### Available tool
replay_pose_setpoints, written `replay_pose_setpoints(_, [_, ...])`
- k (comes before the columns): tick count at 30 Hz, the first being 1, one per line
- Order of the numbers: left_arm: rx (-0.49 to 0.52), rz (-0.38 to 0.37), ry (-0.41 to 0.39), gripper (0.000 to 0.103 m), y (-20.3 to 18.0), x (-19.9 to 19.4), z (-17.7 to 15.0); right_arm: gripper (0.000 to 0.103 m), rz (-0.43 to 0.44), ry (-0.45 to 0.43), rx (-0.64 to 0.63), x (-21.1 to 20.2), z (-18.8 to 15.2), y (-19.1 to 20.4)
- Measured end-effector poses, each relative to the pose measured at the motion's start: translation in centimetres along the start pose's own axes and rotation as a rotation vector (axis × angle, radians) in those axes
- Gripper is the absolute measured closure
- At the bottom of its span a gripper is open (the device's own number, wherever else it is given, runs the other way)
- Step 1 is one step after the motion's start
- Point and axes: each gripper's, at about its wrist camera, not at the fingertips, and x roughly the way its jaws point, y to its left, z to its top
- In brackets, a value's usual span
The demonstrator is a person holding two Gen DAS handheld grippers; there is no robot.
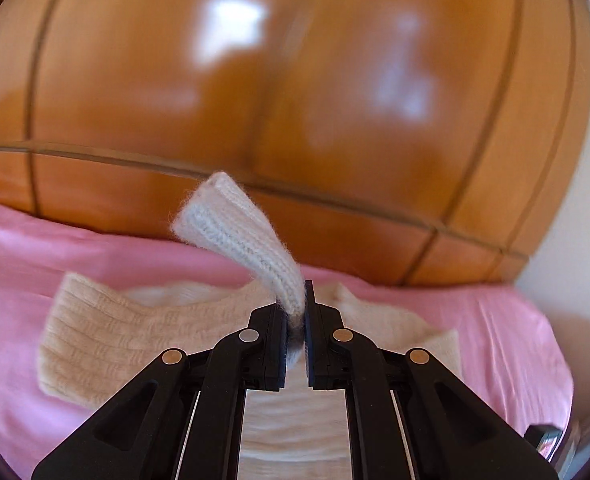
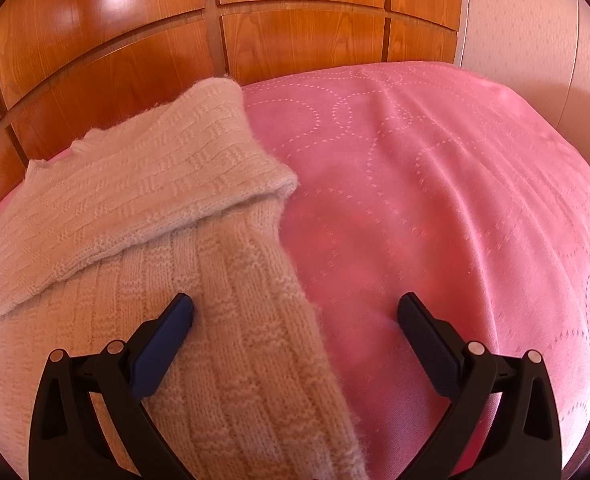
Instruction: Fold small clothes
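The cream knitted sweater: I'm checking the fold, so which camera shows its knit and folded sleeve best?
The right wrist view: the cream knitted sweater fills the left side, sharp, sleeve folded across. The left wrist view shows it blurred behind the left hand-held gripper, which pinches a ribbed strip.

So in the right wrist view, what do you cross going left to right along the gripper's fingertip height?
Left fingertip on the sweater → bare pink bedspread → right fingertip → more bedspread.

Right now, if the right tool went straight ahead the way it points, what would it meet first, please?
Probably the cream sweater's edge and the pink bedspread beside it: the open right tool straddles that edge, close above both. Depth is unclear.
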Motion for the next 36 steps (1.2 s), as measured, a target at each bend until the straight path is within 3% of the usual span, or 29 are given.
replay_pose_setpoints(7, [0.132,-0.032,0.093,0.097,-6.1,4.5,-4.4,0.002,0.004,-0.001,0.004,0.0,0.0,0.0])
replay_pose_setpoints(8, [0.134,-0.034,0.101,0.088,-6.5,4.9,-4.9,0.002,0.007,-0.001,0.006,0.0,0.0,-0.1])
replay_pose_setpoints(9, [0.139,-0.036,0.122,0.061,-6.6,5.2,-5.7,0.002,0.009,-0.001,0.008,0.0,0.0,-0.1])
replay_pose_setpoints(11, [0.133,-0.029,0.143,0.027,-6.6,5.3,-6.5,0.002,0.012,0.000,0.010,0.0,0.0,-0.1])
replay_pose_setpoints(15, [0.080,-0.016,0.129,0.027,-3.2,3.0,-8.0,0.002,0.013,-0.001,0.011,0.0,0.0,-0.1])
replay_pose_setpoints(19, [-0.038,0.097,0.118,0.027,2.5,0.9,-9.2,0.002,0.012,0.000,0.010,0.1,0.1,-0.1])
replay_pose_setpoints(25, [-0.328,0.251,0.133,0.027,12.7,-2.5,-11.4,0.002,0.015,-0.003,0.011,0.1,0.0,-0.2])
replay_pose_setpoints(28, [-0.456,0.145,0.071,0.027,15.4,-4.2,-12.7,0.002,0.042,-0.016,0.027,-0.2,0.0,-0.5])
replay_pose_setpoints(33, [-0.404,0.171,0.070,0.020,14.5,-4.6,-13.0,0.002,0.083,-0.099,0.060,-2.3,-0.2,-1.1])
replay_pose_setpoints(36, [-0.399,0.167,0.082,0.017,14.2,-4.3,-12.8,0.002,0.160,-0.159,-0.054,-4.5,0.5,1.4])
